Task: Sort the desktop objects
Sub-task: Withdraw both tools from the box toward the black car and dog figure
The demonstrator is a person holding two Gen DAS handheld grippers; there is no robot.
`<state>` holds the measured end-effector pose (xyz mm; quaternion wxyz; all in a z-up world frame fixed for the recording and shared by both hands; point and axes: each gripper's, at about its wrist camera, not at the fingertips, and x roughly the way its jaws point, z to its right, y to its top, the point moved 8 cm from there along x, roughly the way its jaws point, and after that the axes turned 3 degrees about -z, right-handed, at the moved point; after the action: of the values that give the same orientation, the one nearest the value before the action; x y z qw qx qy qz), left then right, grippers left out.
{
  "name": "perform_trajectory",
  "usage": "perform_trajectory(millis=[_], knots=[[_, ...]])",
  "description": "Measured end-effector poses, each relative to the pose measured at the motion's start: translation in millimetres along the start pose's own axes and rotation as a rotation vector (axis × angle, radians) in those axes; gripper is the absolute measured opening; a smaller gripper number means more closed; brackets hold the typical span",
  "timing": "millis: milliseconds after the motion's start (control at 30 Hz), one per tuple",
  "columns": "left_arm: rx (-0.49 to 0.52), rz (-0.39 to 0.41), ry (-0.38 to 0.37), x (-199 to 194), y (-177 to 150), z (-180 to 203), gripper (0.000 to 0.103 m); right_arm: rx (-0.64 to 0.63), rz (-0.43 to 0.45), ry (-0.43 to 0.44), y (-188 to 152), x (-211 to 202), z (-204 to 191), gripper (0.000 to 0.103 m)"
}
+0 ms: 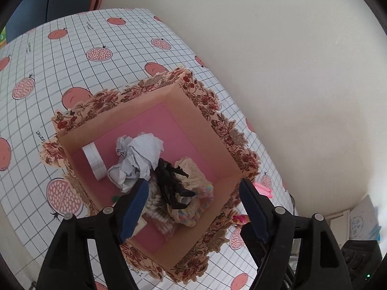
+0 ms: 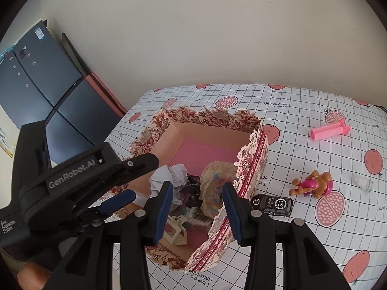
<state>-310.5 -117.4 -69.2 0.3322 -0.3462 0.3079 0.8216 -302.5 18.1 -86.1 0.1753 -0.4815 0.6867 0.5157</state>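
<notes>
My left gripper (image 1: 193,207) hangs released, jaws wide and empty, above the floral-rimmed cardboard box (image 1: 205,130); crumpled white paper (image 1: 137,159) and a black plastic toy (image 1: 173,183) lie below, between them. My right gripper (image 2: 198,207), parted, grasps nothing; a black toy car (image 2: 272,204) sits just right of its right jaw.

I am looking at my left gripper (image 1: 193,207): matte black angular arms carrying dark blue ridged pads, with round silver pivot pins showing at the joints. My right gripper (image 2: 198,207) is showing the same build. The left housing is wearing white "GenRobot.AI" lettering and a "Data Acquisition System" label.
</notes>
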Motion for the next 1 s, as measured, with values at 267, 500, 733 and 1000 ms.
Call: perform_trajectory(millis=[267, 500, 733, 1000], knots=[[-0.112, -0.084, -0.247, 2.8, -3.8, 6.8, 0.078, 0.024, 0.008, 0.0, 3.1, -7.3, 10.4, 0.046], [-0.088, -0.092, -0.329, -6.1, -3.0, 22.7, 0.078, 0.042, 0.021, 0.0, 5.1, -16.9, 22.1, 0.046], [-0.01, -0.079, -0.306, -12.2, -7.5, 39.2, 0.078, 0.059, 0.035, -0.007, 7.6, -27.6, 38.6, 0.046], [0.206, 0.031, -0.154, -24.2, -19.5, 81.7, 0.078, 0.135, 0.092, -0.024, 18.3, -64.6, 86.1, 0.046]])
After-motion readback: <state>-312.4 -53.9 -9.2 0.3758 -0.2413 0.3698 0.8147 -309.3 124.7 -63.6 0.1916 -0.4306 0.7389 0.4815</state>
